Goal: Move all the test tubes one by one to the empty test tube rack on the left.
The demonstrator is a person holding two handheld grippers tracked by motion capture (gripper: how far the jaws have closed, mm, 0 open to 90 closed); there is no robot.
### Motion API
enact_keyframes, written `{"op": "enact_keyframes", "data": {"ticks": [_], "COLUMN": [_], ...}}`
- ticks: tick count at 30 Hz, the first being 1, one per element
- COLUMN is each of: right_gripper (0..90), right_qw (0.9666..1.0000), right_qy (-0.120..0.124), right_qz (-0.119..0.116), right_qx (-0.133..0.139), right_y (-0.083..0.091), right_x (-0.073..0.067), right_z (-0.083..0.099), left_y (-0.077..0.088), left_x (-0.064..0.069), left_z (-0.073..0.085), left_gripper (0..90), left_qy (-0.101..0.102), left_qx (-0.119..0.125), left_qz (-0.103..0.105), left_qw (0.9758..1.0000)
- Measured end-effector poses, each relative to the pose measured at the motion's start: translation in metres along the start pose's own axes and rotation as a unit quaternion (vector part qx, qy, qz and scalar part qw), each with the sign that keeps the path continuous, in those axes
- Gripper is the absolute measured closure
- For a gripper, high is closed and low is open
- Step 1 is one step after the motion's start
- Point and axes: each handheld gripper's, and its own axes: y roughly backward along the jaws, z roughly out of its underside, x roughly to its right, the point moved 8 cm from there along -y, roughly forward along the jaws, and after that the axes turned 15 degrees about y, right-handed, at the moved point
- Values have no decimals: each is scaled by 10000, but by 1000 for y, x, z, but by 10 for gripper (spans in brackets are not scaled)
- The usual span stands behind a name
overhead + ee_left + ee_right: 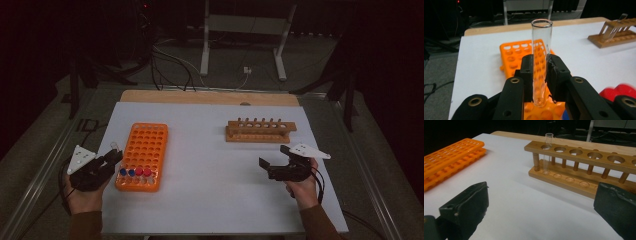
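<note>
Upright, empty glass tube (541,62) sits clamped betw. left gripper (540,75) fingers, just over near end of orange rack (143,155). Right gripper (276,162), fingers wide apart & empty, hovers near wooden rack (260,131), well right of orange rack on white counter (210,190).

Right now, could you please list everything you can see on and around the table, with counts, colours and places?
Glass test tube: one, clear, upright between the left gripper's jaws, above the orange rack.
Second glass test tube: one, clear, standing in an end hole of the wooden rack.
Orange rack: one, orange plastic, left part of the table.
Capped tubes: four, two blue caps and two red, near row of the orange rack.
Wooden rack: one, brown, far right part of the table.
Table: one, white top.
Left gripper: black, shut on the tube.
Right gripper: black, open, near the wooden rack.
</note>
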Motion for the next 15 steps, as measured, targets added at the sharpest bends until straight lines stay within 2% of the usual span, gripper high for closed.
{"op": "enact_keyframes", "data": {"ticks": [11, 15], "right_gripper": [0, 0], "right_qw": [10000, 10000], "right_qy": [-61, -44], "right_qz": [-21, -47], "right_qx": [12, -21], "right_y": [-1, -2], "right_x": [1, -1], "right_z": [2, 3], "left_y": [-5, -7], "left_x": [-11, -13], "left_z": [27, 37], "left_gripper": [762, 763], "left_qy": [-131, -245], "left_qx": [-404, -616], "left_qz": [-135, -186], "left_qw": [9990, 9976]}}
